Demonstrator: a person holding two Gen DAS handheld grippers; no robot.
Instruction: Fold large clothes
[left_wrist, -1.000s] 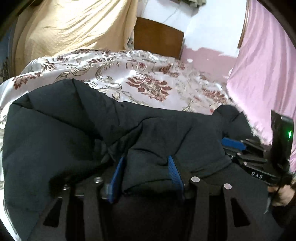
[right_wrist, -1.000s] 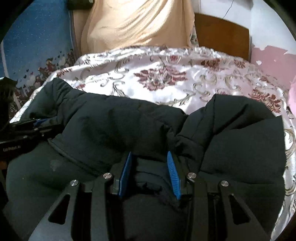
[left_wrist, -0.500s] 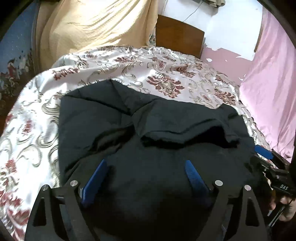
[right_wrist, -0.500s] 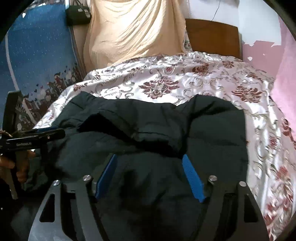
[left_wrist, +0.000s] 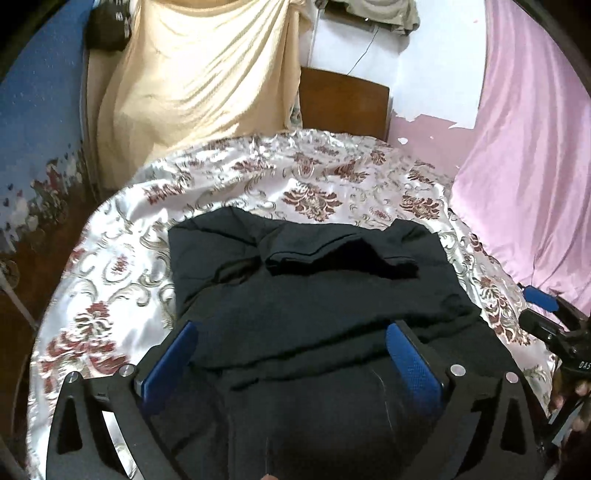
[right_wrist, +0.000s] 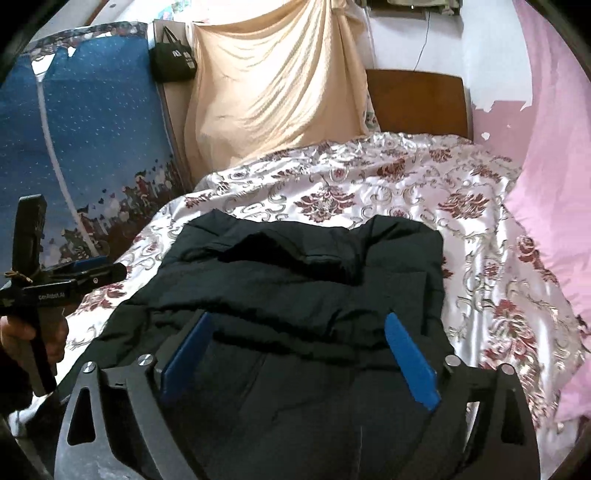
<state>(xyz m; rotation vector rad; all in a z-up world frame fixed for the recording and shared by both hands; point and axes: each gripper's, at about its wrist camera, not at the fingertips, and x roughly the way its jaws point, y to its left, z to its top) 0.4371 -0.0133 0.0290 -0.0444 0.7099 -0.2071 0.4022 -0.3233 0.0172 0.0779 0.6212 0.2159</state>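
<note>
Left to right, right wrist view. Blue patterned panel at far left, a small black bag hanging beside it; what the bag holds cannot be seen. Cream cloth draped next, then a brown headboard, then pink curtain at far right.

Bed carries a flowered satin cover. Black jacket lies bunched on it, near edge, one fold doubled over across its upper part.

Left gripper: fingers wide apart, jaws just been opening, jacket cloth below and between them but not pinched. It shows side-on at the left of the right wrist view, held in a hand.

Right gripper: fingers likewise spread, jaws just been opening, clear of the jacket.
</note>
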